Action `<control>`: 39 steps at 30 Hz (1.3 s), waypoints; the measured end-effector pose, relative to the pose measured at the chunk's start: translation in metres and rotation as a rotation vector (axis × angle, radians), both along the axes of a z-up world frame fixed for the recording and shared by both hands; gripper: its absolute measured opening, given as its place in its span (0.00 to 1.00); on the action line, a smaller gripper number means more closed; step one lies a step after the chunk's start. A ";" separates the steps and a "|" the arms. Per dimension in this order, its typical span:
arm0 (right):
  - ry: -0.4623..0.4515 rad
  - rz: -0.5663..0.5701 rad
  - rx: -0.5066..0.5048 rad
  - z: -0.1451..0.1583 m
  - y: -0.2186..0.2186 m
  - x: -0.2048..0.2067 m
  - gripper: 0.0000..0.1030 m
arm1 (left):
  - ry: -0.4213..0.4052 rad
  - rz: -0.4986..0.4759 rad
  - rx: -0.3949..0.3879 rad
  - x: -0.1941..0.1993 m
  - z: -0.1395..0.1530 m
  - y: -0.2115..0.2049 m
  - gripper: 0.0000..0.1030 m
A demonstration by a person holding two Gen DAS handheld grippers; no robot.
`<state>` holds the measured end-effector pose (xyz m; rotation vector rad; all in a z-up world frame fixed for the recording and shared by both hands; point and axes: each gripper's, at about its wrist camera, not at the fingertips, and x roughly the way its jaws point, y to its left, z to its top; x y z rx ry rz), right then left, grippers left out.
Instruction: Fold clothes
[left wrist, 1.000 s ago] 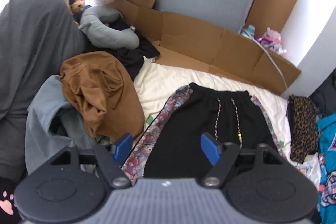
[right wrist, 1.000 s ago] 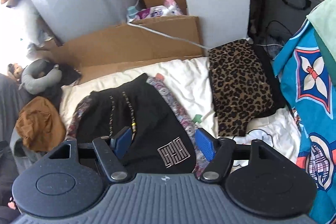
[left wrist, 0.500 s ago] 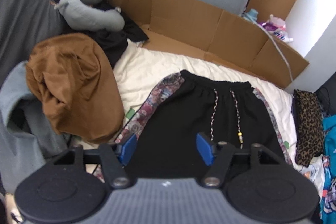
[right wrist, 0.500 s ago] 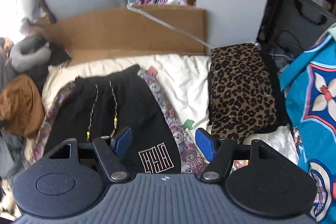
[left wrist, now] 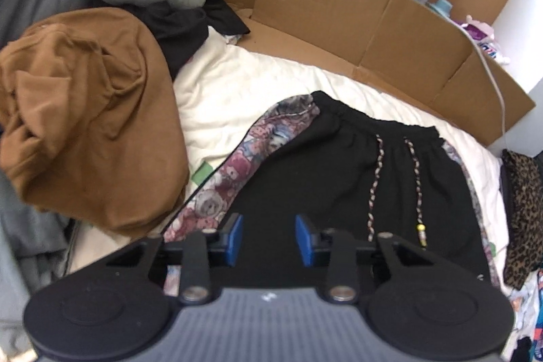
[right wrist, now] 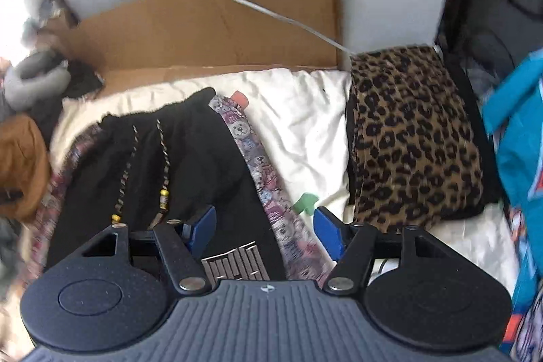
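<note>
**Soft cloth, dull plastic, raw cardboard**

The black shorts (left wrist: 342,172) are matt knit cloth, with printed side panels and braided cords. The brown garment (left wrist: 88,124) at nine o'clock looks thick, soft and creased. The cream bed cover (right wrist: 298,131) has a faint sheen. The leopard-print fabric (right wrist: 414,138) seems smooth. The cardboard (left wrist: 356,19) at twelve o'clock is rough, unglazed paperboard. The left gripper (left wrist: 268,240) and right gripper (right wrist: 264,231) are grainy black plastic with blue pads and shiny metal pins.

Both wrist views look down close over the bed, sharing the black shorts (left wrist: 356,172) (right wrist: 183,158), the right apparently nearer.
</note>
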<state>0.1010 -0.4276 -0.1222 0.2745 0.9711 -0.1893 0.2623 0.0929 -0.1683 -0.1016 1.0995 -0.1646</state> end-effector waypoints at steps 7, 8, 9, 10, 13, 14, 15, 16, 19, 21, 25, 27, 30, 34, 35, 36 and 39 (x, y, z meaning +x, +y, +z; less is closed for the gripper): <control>-0.068 0.030 -0.002 -0.053 0.007 0.002 0.67 | -0.025 0.033 0.006 0.023 -0.052 0.010 0.26; -0.075 0.026 0.020 -0.064 0.007 0.001 0.67 | -0.038 0.038 0.007 0.025 -0.058 0.011 0.26; -0.068 0.023 0.032 -0.077 0.008 0.000 0.66 | -0.046 0.035 0.017 0.026 -0.064 0.012 0.26; -0.061 0.019 0.045 -0.089 0.010 -0.002 0.63 | -0.053 0.033 0.027 0.027 -0.070 0.013 0.26; -0.038 0.040 0.025 -0.104 0.014 -0.007 0.62 | -0.063 0.035 0.041 0.030 -0.088 0.018 0.25; -0.031 0.046 0.019 -0.108 0.016 -0.009 0.62 | -0.054 0.038 0.038 0.030 -0.095 0.021 0.25; -0.023 0.053 0.012 -0.113 0.017 -0.010 0.62 | -0.043 0.036 0.043 0.032 -0.102 0.024 0.25; -0.016 0.060 0.006 -0.118 0.019 -0.012 0.62 | -0.032 0.032 0.052 0.032 -0.108 0.026 0.25; 0.007 0.081 -0.014 -0.132 0.024 -0.017 0.62 | -0.005 0.016 0.131 0.031 -0.124 0.031 0.21; 0.022 0.094 -0.027 -0.142 0.027 -0.021 0.62 | -0.003 0.022 0.128 0.026 -0.127 0.040 0.22; 0.047 0.112 -0.041 -0.158 0.031 -0.027 0.62 | -0.014 0.078 0.109 0.010 -0.132 0.058 0.22; 0.053 0.107 -0.030 -0.161 0.030 -0.028 0.62 | -0.027 0.107 0.104 0.003 -0.134 0.065 0.17; 0.056 0.120 -0.037 -0.163 0.034 -0.028 0.62 | -0.044 0.115 0.111 0.001 -0.135 0.062 0.17; 0.056 0.121 -0.033 -0.164 0.034 -0.025 0.62 | -0.065 0.083 0.098 0.009 -0.130 0.050 0.17; 0.056 0.122 -0.036 -0.164 0.034 -0.024 0.62 | -0.072 0.074 0.093 0.011 -0.129 0.047 0.17; 0.055 0.122 -0.036 -0.165 0.034 -0.022 0.62 | -0.077 0.064 0.089 0.015 -0.129 0.043 0.17; 0.054 0.123 -0.039 -0.165 0.033 -0.017 0.62 | -0.079 0.025 0.091 0.028 -0.132 0.028 0.17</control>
